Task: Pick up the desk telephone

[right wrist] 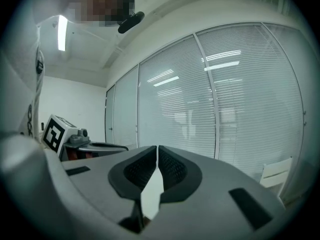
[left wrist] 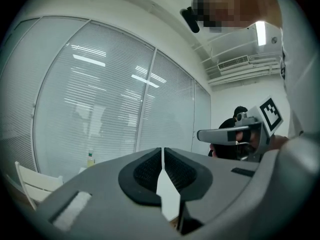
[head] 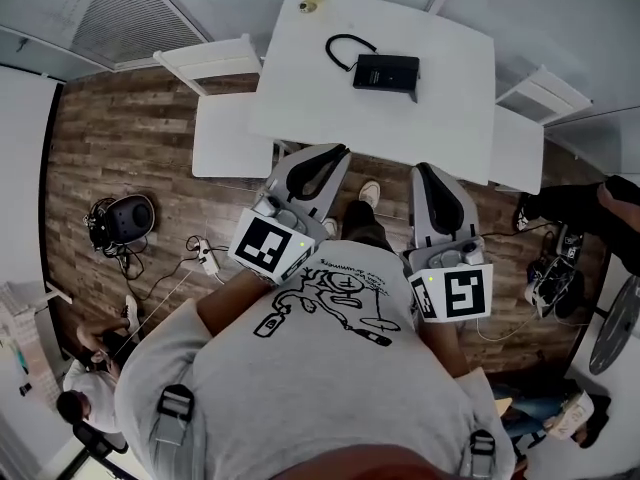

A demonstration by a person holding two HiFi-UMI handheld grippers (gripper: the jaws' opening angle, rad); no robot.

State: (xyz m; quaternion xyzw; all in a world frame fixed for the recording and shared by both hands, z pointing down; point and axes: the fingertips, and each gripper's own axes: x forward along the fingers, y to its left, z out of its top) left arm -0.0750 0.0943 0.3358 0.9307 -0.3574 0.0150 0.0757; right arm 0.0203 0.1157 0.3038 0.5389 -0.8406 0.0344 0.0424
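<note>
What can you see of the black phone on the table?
The desk telephone is a flat, black, boxy thing that looks like plastic. It lies on the white table, toward its far side. A black cord curls out of its left end in a loop. Only the table touches it.

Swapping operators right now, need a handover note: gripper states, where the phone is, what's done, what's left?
Left gripper: shut, nothing between its jaws.
Right gripper: shut, empty, held beside the left one.
Desk telephone: lies near the middle of the white table, apart from both grippers, which are at the table's near edge.
Done: nothing; the phone is not yet touched.
Left: probably reach in over the table, open the jaws, grip the phone and lift it.
</note>
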